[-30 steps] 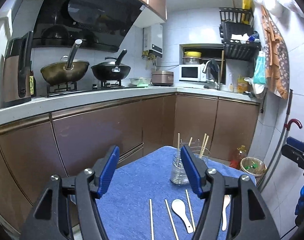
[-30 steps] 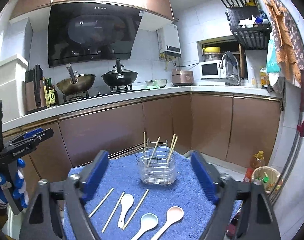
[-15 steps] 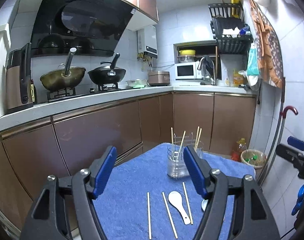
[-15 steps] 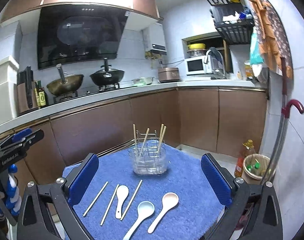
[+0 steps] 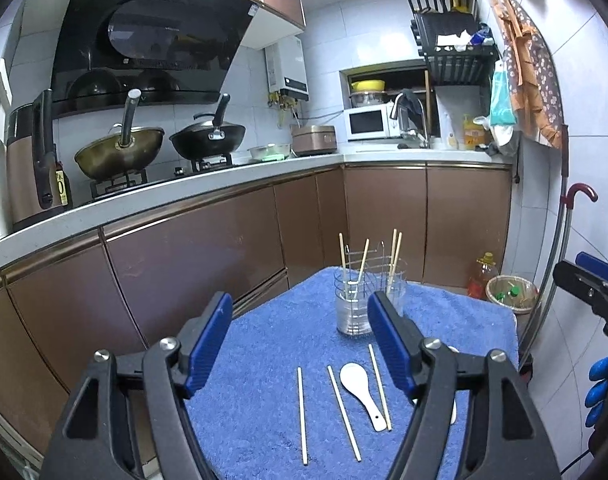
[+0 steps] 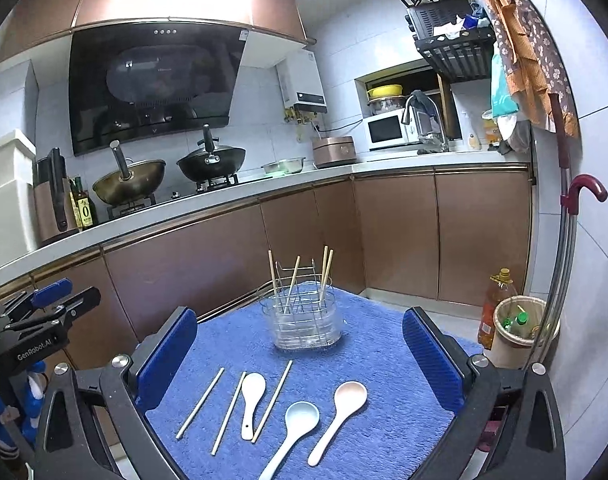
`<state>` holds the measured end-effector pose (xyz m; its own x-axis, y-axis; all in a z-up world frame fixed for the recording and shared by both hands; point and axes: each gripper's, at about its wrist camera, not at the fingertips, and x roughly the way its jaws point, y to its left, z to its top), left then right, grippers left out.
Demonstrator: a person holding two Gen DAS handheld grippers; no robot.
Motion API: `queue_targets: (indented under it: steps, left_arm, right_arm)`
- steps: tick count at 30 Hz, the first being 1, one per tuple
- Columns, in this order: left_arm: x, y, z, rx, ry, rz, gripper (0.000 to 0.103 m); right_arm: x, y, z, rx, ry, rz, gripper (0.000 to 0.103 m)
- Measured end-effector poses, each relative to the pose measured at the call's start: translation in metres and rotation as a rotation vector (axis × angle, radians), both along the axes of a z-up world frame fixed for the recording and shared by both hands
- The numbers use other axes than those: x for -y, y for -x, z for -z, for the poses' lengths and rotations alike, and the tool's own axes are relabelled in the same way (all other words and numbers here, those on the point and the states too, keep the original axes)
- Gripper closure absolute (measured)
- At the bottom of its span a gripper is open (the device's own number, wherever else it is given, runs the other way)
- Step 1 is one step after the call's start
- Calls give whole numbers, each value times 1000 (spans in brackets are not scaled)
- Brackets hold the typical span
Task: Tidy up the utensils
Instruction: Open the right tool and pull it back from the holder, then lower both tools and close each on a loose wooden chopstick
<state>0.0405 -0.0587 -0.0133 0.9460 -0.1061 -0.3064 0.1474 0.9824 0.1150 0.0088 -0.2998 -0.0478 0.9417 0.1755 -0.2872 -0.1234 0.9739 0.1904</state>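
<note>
Utensils are what we're sorting, and most of them are lying loose on the blue towel (image 6: 383, 360) that covers our table. Toward the far edge stands the clear utensil holder (image 6: 307, 322) with its wire frame, and four chopsticks (image 6: 292, 283) are leaning upright inside it. Closer to the near edge we've got three loose chopsticks (image 6: 200, 402) lying flat, with a white spoon (image 6: 251, 394) tucked between two of them, the third chopstick just beside it. Next over toward the right edge are a pale blue spoon (image 6: 300, 420) and a pinkish spoon (image 6: 345, 402), bowls pointing toward the holder. Our left hand-held gripper (image 5: 300, 344) hangs above the near-left part of the table with its jaws spread apart, nothing between them. The right hand-held gripper (image 6: 300, 364) is spread wide too, empty, hovering over the near edge with the spoons showing between its blue pads (image 6: 166, 354). Neither one touches anything. Behind the table are brown cabinets (image 6: 224, 248) and a stove with two woks (image 6: 130, 182).
</note>
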Motion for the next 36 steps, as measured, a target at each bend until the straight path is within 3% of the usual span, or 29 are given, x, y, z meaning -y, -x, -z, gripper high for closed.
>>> queue_targets:
  steps: [13, 24, 36]
  left_arm:
    - [7, -26, 25, -84, -46, -7, 34]
    - [12, -45, 44, -137, -70, -5, 34]
    - [13, -76, 64, -238, -57, 22, 34]
  right_arm:
    - [-10, -35, 30, -159, -14, -43, 0]
    - [-13, -54, 48, -227, -19, -61, 0]
    - [-29, -92, 73, -344, -9, -135, 24]
